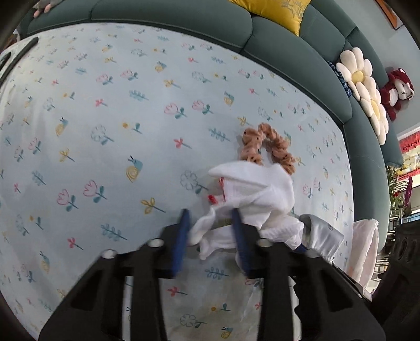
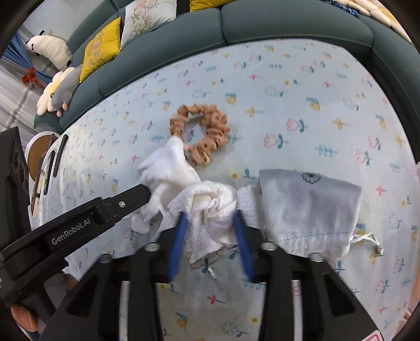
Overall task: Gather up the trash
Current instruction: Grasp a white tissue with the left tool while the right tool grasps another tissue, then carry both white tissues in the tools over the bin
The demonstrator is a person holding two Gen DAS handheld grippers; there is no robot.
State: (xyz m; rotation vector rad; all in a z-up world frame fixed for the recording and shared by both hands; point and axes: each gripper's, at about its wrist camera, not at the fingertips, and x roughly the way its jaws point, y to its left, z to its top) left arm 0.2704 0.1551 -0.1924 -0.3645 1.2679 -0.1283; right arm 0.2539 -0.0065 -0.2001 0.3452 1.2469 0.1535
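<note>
Crumpled white tissue (image 2: 210, 209), soft and waffle-textured, lies low in the frame's centre on a pale floral-print sheet (image 2: 302, 86). The right gripper (image 2: 210, 223) tilts steeply down, its blue-padded fingers (image 2: 181, 230) narrowed around the tissue wad. The left gripper (image 1: 210, 217) enters the right view from lower left; from its own view, white tissue sits between its narrowed pads. Just above lies a ruffled tan scrunchie (image 2: 202, 131); at right, a grey drawstring pouch (image 2: 309, 209). A teal padded sofa back (image 2: 288, 23) curves behind.
</note>
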